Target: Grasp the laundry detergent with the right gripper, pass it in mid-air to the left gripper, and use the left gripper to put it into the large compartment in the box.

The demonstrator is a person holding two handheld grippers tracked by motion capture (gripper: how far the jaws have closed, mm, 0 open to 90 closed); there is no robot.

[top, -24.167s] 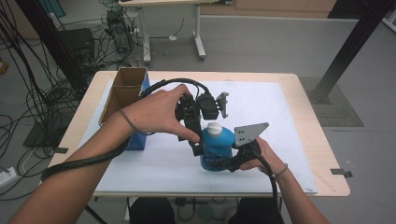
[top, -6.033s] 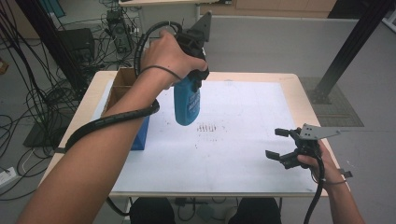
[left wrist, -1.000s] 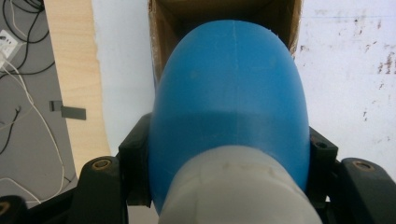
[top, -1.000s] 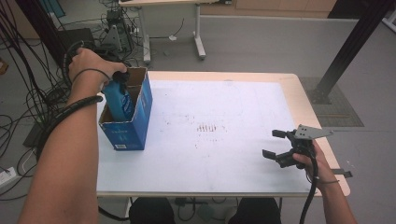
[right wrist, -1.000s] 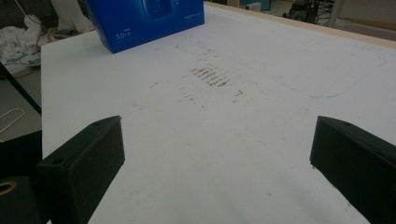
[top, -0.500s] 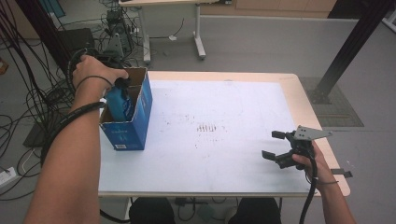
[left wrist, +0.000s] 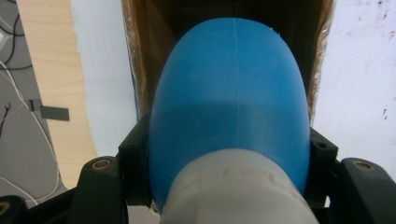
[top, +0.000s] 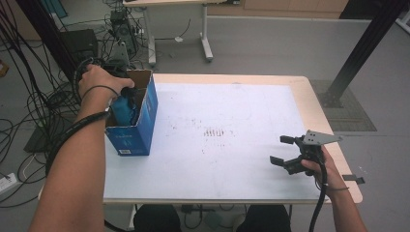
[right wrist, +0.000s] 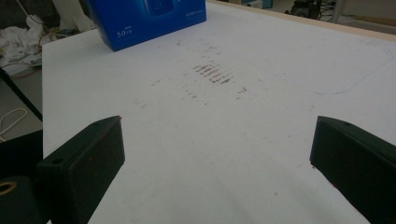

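At upper left of the high view, the left gripper was held pointing down into the open blue cardboard box, forearm stretched along the frame's left edge. Its jaws were clamped on the blue plastic bottle w/ white cap, now deeper in the box vs. a sec. earlier. At lower right, the right gripper was kept unmoved, jaws spread wide, nothing between.

A white-covered worktop with a pale wooden edge bears a patch of reddish-brown smudges near its middle. Beyond it, on the grey floor, black cables tangle at the left, a white table leg stands behind, and a black post slants at right.
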